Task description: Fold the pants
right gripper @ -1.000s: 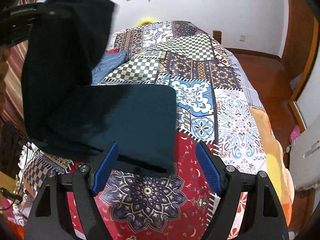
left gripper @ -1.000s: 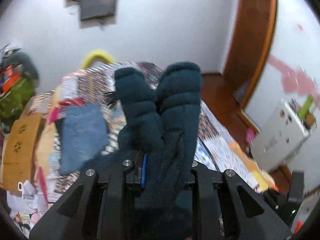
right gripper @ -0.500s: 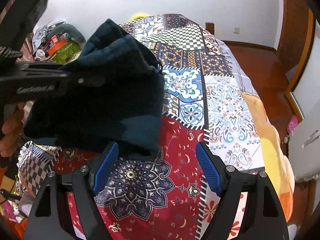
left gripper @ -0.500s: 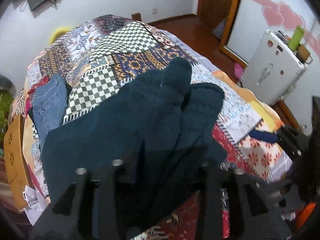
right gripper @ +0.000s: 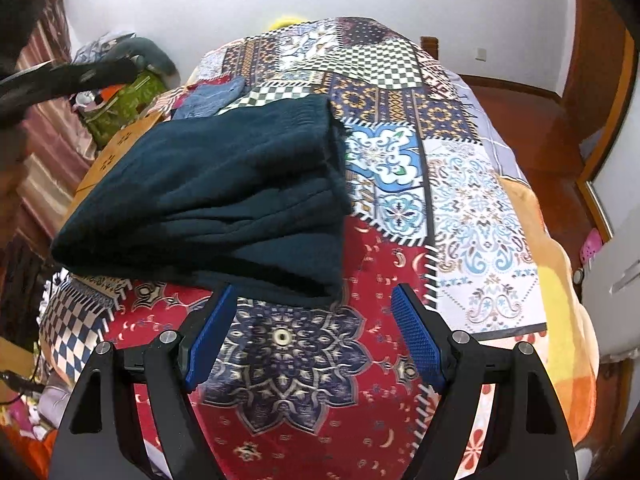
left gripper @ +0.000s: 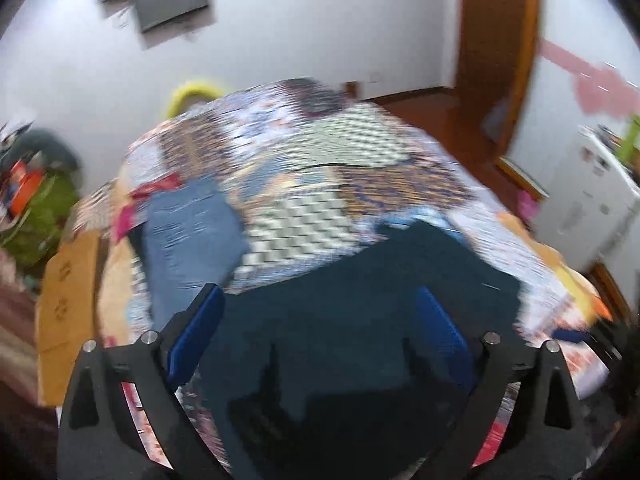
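The dark teal pants (right gripper: 224,200) lie folded in a thick stack on the patchwork bed cover (right gripper: 472,200), their near edge just beyond my right gripper (right gripper: 315,292). That gripper is open, hovering over the red part of the cover with nothing between its blue pads (right gripper: 416,340). The left wrist view is blurred. In it my left gripper (left gripper: 318,296) hangs over the pants (left gripper: 360,320) with its jaws opening wide and no cloth pinched between the fingers (left gripper: 196,332). Its dark body shows at the upper left of the right wrist view.
Folded blue jeans (right gripper: 208,96) lie on the bed beyond the pants, towards its left edge. A cardboard box (left gripper: 68,280) and clutter stand left of the bed. A white cabinet (left gripper: 592,208) and wooden floor (right gripper: 532,120) are on the right.
My left gripper carried the raised end of the pants over and down onto the rest, then opened and let go. The pants now lie in a folded stack. My right gripper stayed put.
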`<state>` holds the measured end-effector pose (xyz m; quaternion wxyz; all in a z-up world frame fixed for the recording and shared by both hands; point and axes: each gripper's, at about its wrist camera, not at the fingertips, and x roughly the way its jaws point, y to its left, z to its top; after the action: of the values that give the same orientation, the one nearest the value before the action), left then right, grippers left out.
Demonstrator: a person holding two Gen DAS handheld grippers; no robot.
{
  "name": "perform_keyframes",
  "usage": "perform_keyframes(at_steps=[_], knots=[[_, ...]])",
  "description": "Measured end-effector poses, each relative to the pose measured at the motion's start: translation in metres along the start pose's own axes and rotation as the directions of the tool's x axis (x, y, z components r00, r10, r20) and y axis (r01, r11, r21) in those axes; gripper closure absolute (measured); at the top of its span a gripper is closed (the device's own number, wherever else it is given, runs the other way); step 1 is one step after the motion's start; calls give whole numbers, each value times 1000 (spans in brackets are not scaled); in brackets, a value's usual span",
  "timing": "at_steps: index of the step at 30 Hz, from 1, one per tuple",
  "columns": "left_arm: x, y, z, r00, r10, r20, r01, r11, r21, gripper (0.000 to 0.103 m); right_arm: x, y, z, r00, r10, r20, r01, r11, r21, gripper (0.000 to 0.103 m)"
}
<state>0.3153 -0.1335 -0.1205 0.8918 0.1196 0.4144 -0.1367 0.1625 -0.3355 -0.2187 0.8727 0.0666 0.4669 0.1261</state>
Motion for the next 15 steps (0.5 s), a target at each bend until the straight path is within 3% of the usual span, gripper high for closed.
perform_keyframes(at_steps=[7, 11, 15], knots=[[81, 81, 16, 984, 110, -140, -126, 986, -113, 5, 18, 19, 6, 999, 19, -45, -21, 999, -42, 26], [138, 102, 13, 954, 167, -251, -191, 979, -74, 5, 30, 26, 14, 998, -23, -63, 18, 997, -77, 22], [180, 112, 1, 926, 164, -339, -187, 982, -34, 5, 39, 20, 26, 997, -47, -67, 41, 996, -83, 21]])
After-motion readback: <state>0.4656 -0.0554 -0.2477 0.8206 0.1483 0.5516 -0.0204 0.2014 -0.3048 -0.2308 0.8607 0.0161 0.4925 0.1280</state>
